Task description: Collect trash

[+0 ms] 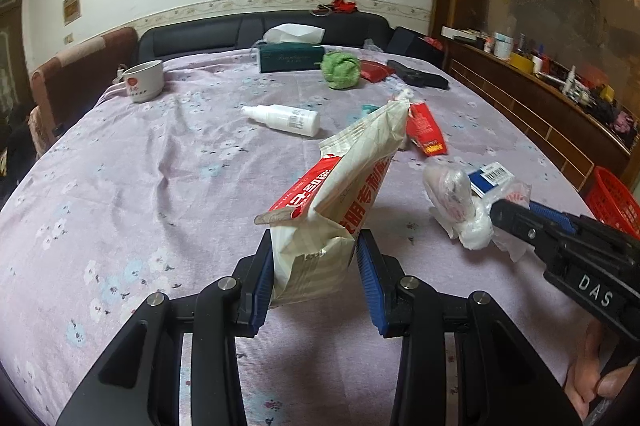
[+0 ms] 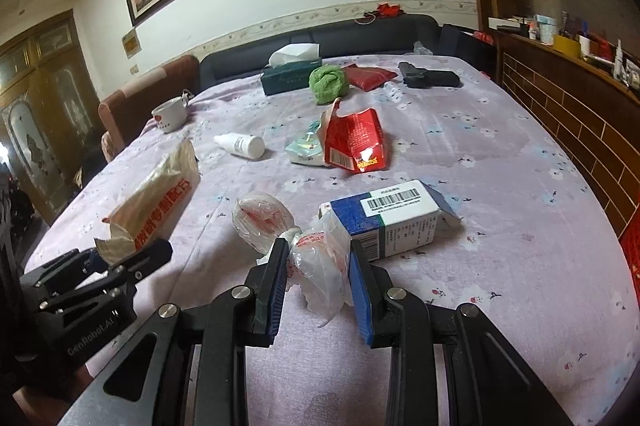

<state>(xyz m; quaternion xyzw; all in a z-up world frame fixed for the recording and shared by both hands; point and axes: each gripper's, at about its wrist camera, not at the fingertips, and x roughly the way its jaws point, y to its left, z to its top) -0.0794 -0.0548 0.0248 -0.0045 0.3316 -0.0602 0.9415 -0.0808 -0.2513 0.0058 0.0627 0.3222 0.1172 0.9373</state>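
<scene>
Left claw (image 1: 314, 266) is clamped on the bottom end of the paper bag (image 1: 340, 194), the biggest scrap here, which rises tilted off the table (image 1: 140, 186) with its torn top pointing away from me. Right claw (image 2: 318, 274) has its jaws on either side of the knotted plastic bag (image 2: 316, 254); they look closed on the crumpled plastic, though how firm the hold is I can't tell. That bag sits on the cloth, touching the blue-and-white carton (image 2: 392, 222) just beside it.

Judging progress: I reckon we're early. Two pieces are in hand, nothing visibly binned. A red basket (image 1: 614, 202) stands off the table's right edge; I'd guess it is where trash goes, but I cannot see inside it.

Left to collect, largest first as I read it: the carton, the torn red packet (image 2: 354, 142) near mid-table, and the small teal wrapper (image 2: 306, 148) touching the packet's left side.

Other things look like keepers to me, not rubbish: tissue box (image 2: 290, 78), green cloth (image 2: 328, 82), and mug (image 2: 170, 114) at the far end, white bottle (image 2: 242, 145) lying on its side. So most of the job remains: drop these two, then come back for three more
</scene>
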